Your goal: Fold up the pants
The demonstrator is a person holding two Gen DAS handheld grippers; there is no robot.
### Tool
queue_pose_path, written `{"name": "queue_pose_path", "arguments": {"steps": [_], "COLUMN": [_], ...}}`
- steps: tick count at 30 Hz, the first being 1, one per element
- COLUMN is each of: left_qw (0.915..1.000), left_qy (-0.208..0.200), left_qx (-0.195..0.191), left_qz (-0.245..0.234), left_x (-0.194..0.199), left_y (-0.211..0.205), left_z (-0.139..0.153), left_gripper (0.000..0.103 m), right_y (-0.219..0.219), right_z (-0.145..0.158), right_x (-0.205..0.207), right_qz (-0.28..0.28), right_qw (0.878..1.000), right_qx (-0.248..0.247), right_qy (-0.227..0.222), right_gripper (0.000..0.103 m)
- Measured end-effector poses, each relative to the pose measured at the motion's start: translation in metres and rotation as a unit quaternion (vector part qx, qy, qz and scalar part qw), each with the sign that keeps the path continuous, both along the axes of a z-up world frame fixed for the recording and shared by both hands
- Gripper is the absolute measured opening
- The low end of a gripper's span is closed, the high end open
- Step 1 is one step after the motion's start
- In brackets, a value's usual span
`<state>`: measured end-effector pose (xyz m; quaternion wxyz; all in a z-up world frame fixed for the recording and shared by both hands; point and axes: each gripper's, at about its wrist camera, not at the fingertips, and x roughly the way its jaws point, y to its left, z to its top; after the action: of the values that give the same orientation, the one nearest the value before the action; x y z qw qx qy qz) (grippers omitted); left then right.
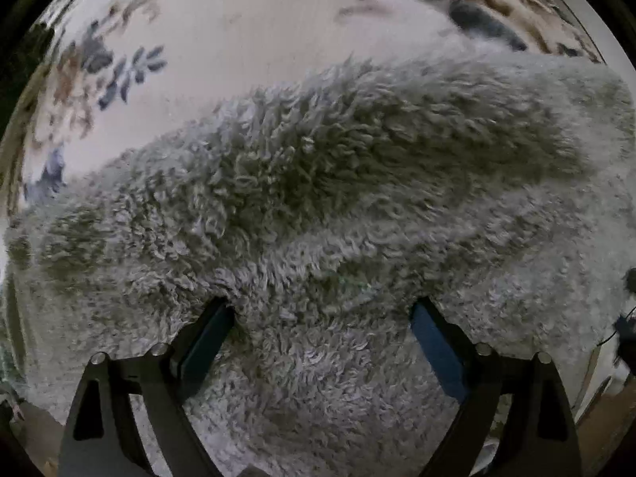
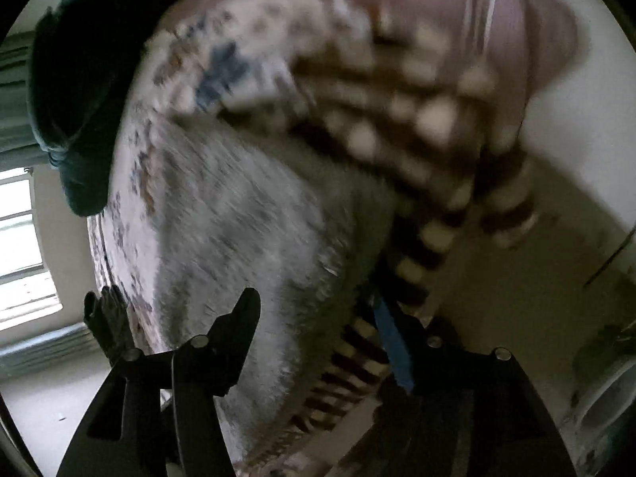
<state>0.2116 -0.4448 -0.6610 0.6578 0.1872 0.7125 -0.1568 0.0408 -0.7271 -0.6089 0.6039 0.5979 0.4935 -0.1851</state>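
My left gripper (image 1: 322, 310) has its jaws spread wide, pressed into the fluffy grey pants (image 1: 318, 198) lying on the patterned rug (image 1: 238, 39). My right gripper (image 2: 314, 318) hovers, jaws apart, holding nothing. I judge the thick pile may bunch or slip, spoiling the fold. The fleece looks plush, rumpled.

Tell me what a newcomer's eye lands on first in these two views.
The shaggy grey fleece pants fill the left wrist view, lying on a pale floral rug, with the left tool open and pressed into the pile. The right wrist view is motion-blurred: the right tool open, above the same grey fleece.
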Motion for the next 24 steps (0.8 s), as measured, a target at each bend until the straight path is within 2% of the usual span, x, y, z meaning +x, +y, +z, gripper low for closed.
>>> {"name": "queue_pose_path", "arguments": {"steps": [1, 4, 7, 9, 12, 17, 20, 22, 24], "left_qw": [1.0, 0.9999, 0.9999, 0.9999, 0.9996, 0.9978, 0.9963, 0.9959, 0.9969], "left_qy": [0.003, 0.009, 0.009, 0.011, 0.019, 0.051, 0.074, 0.075, 0.051], "left_qx": [0.0, -0.002, -0.002, -0.003, -0.003, -0.003, 0.009, 0.0, -0.015], "left_qz": [0.002, 0.006, 0.006, 0.009, 0.02, 0.043, 0.044, 0.051, 0.058], "left_x": [0.003, 0.007, 0.01, 0.019, 0.026, 0.041, 0.05, 0.056, 0.061], "left_y": [0.0, -0.001, -0.004, -0.004, 0.005, 0.007, 0.003, 0.002, 0.005], "left_z": [-0.001, -0.002, -0.004, -0.007, -0.016, -0.037, -0.041, -0.031, -0.015], "left_gripper": [0.095, 0.095, 0.095, 0.097, 0.103, 0.103, 0.103, 0.103, 0.103], "right_y": [0.002, 0.004, 0.001, 0.001, 0.001, -0.008, -0.012, -0.012, -0.01], "right_z": [-0.009, -0.024, -0.019, -0.018, -0.027, -0.054, -0.062, -0.056, -0.041], "right_x": [0.004, 0.015, 0.021, 0.027, 0.043, 0.068, 0.081, 0.083, 0.086], "right_qz": [-0.001, -0.022, -0.061, -0.067, -0.047, -0.042, -0.038, -0.034, -0.025], "right_qw": [1.0, 0.998, 0.99, 0.987, 0.987, 0.983, 0.98, 0.98, 0.98], "right_qx": [0.005, 0.016, 0.018, 0.023, 0.024, 0.057, 0.065, 0.055, 0.032], "right_qy": [0.0, -0.054, -0.122, -0.147, -0.149, -0.172, -0.183, -0.187, -0.193], "right_gripper": [0.062, 0.062, 0.062, 0.062, 0.062, 0.062, 0.063, 0.062, 0.047]}}
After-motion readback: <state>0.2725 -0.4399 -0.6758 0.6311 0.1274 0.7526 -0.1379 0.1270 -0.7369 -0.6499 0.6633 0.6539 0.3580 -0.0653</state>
